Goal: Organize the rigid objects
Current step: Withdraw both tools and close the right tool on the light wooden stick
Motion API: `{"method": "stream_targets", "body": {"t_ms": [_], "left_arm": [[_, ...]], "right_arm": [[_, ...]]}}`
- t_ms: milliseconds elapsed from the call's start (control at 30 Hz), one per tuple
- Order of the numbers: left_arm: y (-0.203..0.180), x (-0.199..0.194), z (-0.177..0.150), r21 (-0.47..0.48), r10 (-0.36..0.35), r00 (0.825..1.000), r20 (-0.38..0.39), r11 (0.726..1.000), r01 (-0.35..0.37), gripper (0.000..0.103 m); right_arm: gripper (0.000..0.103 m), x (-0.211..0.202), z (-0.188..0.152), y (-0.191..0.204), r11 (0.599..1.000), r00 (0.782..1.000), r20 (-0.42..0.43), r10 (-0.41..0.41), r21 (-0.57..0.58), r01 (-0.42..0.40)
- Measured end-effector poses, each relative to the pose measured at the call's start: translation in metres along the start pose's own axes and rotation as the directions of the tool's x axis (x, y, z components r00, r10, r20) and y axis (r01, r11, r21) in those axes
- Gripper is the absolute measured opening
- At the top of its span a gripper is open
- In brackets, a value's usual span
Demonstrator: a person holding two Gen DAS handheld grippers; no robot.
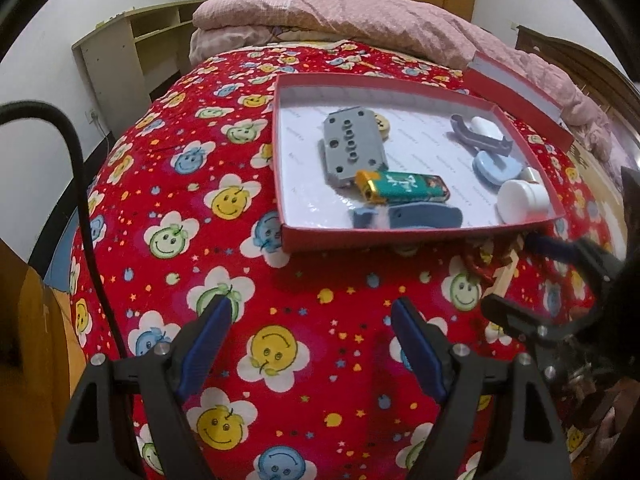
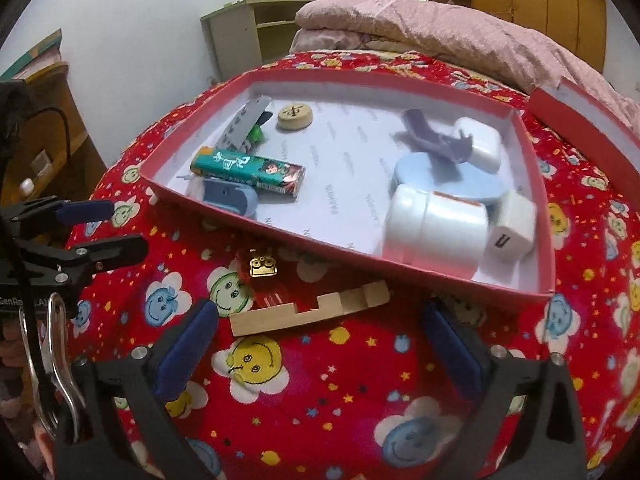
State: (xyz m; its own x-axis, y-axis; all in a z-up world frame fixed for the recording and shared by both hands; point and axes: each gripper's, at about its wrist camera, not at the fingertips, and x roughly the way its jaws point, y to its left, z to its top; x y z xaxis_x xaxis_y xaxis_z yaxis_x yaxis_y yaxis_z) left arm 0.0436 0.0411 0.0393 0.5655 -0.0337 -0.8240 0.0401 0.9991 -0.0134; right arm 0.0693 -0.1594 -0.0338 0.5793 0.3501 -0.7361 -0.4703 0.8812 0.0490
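Right tool (image 2: 320, 344): jaws spread wide, nothing between the pads, hanging above the bedspread (image 2: 320, 420). The notched wooden block (image 2: 310, 308) lies at 12 o'clock just beyond the fingertips, flat on the bed, just outside the near wall of the red box (image 2: 360, 258). A small gold charm (image 2: 263, 267) sits at 11 o'clock, near the block.

Left tool (image 1: 310, 344): released, empty, over bare bedspread, box at 1 o'clock.

Step in hand, as I read it: pick up the block and add it to the box. To do it well, square the jaws across the block's narrow width, descend until the pads straddle it, then clench; the soft quilt may let it tip.

Writing: the box liner repeats "FASHION". The white cube (image 2: 512, 228) bears a dark mark and the round wooden disc (image 2: 295, 116) a character, neither readable. The green lighter (image 2: 248, 172) carries white characters.
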Motion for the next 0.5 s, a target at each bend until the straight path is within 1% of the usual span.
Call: {"method": "stream_targets", "body": {"t_ms": [133,233,300,367,500], "left_arm": [[0.0014,0.0011,-0.0003,-0.003,-0.003,1.000,-0.004,1.000,0.003,0.085],[0.0008,0.0004,-0.0004,-0.001,-0.009,1.000,0.000,1.000,0.009,0.085],[0.0000,-0.0001,-0.0006,0.001,-0.013,1.000,0.003,1.000,0.013,0.085],[-0.0009,-0.0002,-0.0006,0.002,-0.015,1.000,0.005,1.000,0.015,0.085],[-0.0039,-0.0005,-0.0015,0.004,-0.026,1.000,0.004,1.000,0.026,0.085]], "right_arm": [[0.102,0.0034,-0.0001,0.0059,0.999,0.999,-0.016,-0.033,-0.040,0.032],[0.094,0.0046,0.0002,0.0095,0.996,0.998,-0.019,-0.066,-0.065,0.065],[0.085,0.0028,-0.0002,0.0108,0.995,0.998,-0.012,-0.069,-0.078,0.068],[0.079,0.0004,-0.0005,0.0103,0.995,0.998,-0.005,-0.067,-0.076,0.066],[0.079,-0.0048,-0.0026,0.0050,0.999,0.999,0.000,-0.038,-0.028,0.038]]}}
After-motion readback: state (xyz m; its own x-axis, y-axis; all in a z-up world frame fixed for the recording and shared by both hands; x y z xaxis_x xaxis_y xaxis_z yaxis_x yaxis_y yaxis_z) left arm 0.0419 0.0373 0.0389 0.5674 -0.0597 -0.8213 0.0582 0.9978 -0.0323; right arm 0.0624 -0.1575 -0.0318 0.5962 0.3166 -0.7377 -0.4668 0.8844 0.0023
